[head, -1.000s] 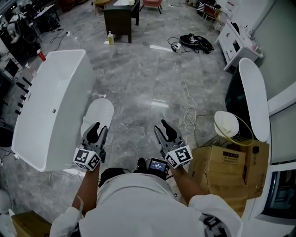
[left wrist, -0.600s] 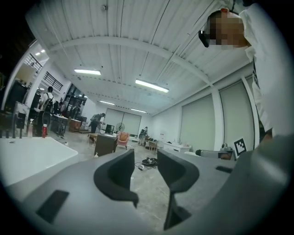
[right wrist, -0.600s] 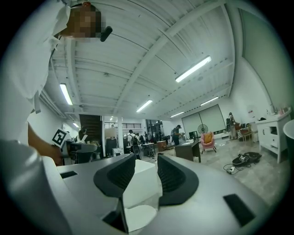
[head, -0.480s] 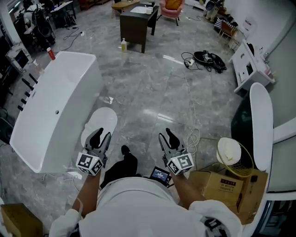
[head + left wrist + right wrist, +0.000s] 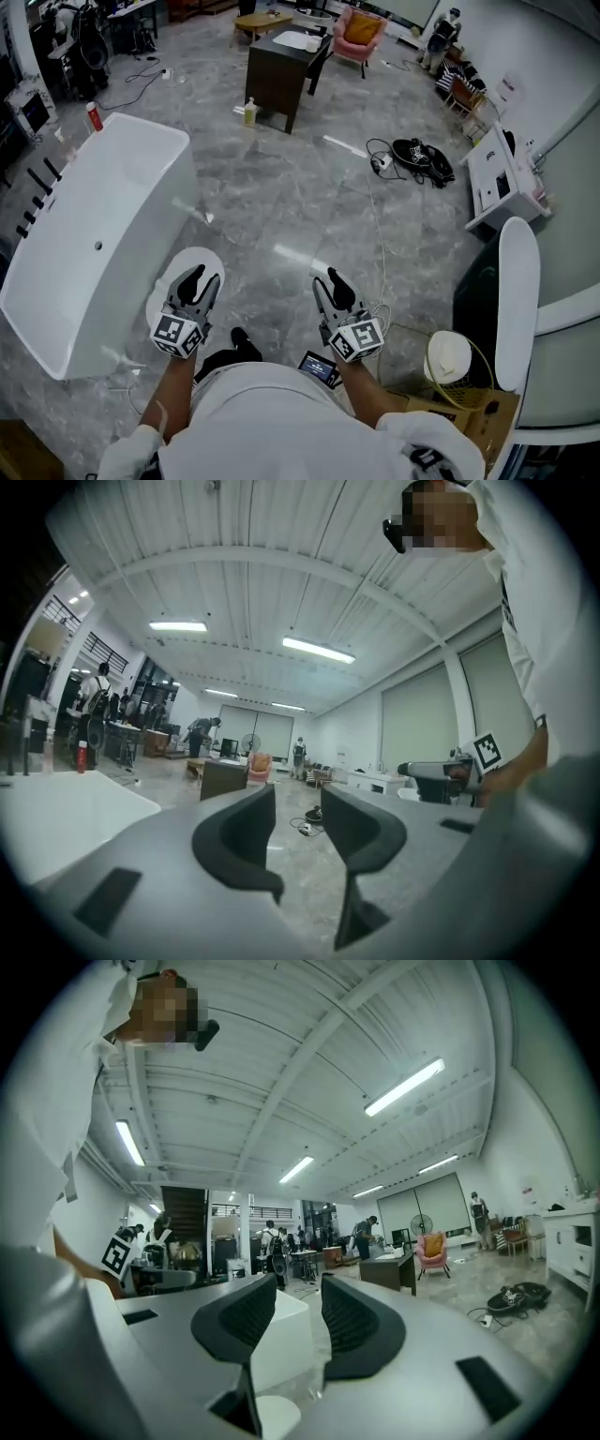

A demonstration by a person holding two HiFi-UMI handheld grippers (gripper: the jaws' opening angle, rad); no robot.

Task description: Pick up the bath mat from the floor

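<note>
Beneath left gripper [image 5: 202,277], fingers apart, bath mat [image 5: 167,286] on floor [image 5: 281,192], right gripper [image 5: 328,279] apart, both empty

So you've got 2 grey grippers, left gripper [image 5: 202,277] and right gripper [image 5: 326,281], plus 1 white oval bath mat [image 5: 161,296], 1 white rectangular bathtub [image 5: 103,216], 1 dark wooden desk [image 5: 281,67], 1 pink armchair [image 5: 364,29].

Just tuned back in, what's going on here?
A person holds a claw in each hand, both open and empty. The left claw hovers above the white oval bath mat, which lies flat on the grey marble floor beside the white rectangular bathtub. The right claw hangs over bare floor. The mat has not been picked up yet.
</note>
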